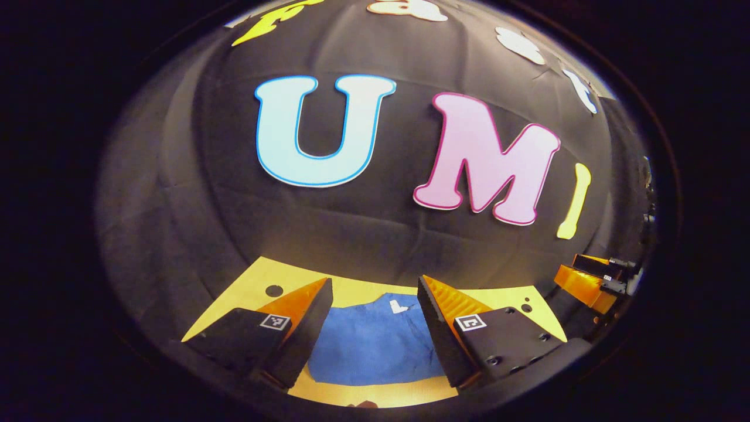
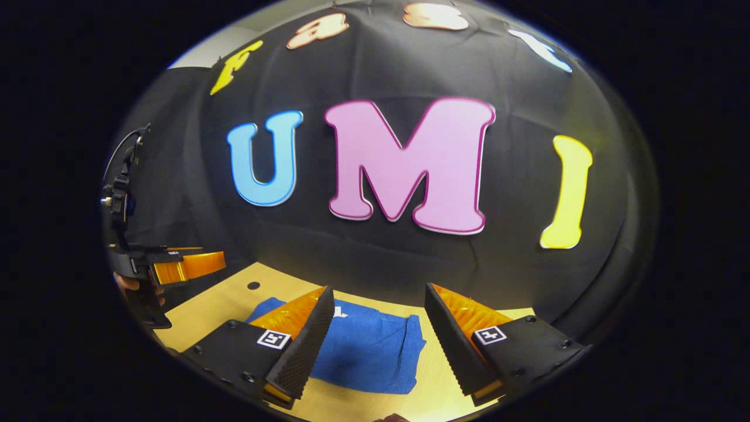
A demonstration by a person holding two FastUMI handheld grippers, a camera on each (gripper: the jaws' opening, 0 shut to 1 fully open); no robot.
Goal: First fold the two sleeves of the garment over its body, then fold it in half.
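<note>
Garment [image 1: 375, 343], blue, apparently already folded, lies on the yellow table [image 1: 515, 302]; left claw [image 1: 375, 319] and right claw [image 2: 379, 331] both hover above the garment, spread wide, holding nothing; black cloth wall [image 2: 375, 258] behind.

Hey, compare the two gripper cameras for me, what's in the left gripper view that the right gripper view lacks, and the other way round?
Left gripper view alone: the right gripper at its right edge, and the left gripper's own open fingers.

Right gripper view alone: the left gripper at its left edge, with a bit of the hand holding it, and the right gripper's own open fingers.

Both: the blue garment lying on the yellow table, with a small white tag near its far edge. Neither gripper touches it.
</note>
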